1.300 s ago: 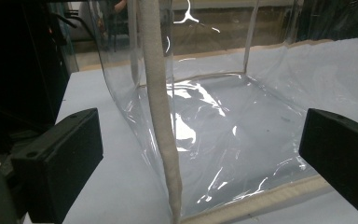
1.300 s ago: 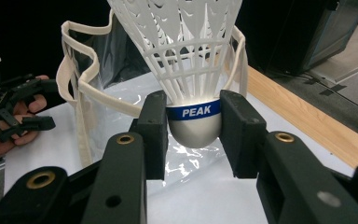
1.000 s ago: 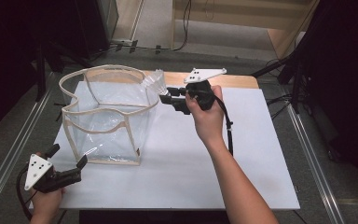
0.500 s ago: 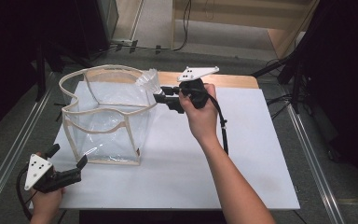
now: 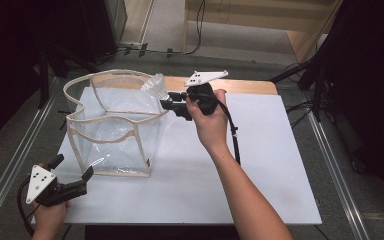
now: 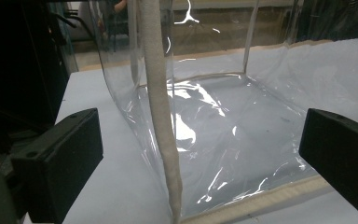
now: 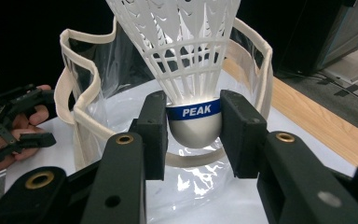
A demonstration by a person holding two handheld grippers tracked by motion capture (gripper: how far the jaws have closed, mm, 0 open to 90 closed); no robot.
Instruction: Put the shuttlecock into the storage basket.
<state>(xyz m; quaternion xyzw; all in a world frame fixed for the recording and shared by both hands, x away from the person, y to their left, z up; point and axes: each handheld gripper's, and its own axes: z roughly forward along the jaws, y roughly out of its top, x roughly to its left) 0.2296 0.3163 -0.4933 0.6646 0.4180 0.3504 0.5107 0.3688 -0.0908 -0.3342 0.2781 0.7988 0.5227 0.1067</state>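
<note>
High view: right gripper (image 5: pixel 166 104) pinches a white plastic shuttlecock (image 5: pixel 155 87) at the clear, cream-trimmed bag's (image 5: pixel 111 127) rim, bag mouth at nine o'clock; left gripper (image 5: pixel 84 176), spread, is farther

High view: overhead, facing forward and down onto the table (image 5: pixel 260 165).
Left gripper view: low, close to the clear bag (image 6: pixel 205 121).
Right gripper view: close, facing the same bag (image 7: pixel 93 88).

Surface (image 5: pixel 260 165): white top, wooden far edge. One clear plastic bag (image 5: pixel 112 130), cream-trimmed, standing open at left.
</note>
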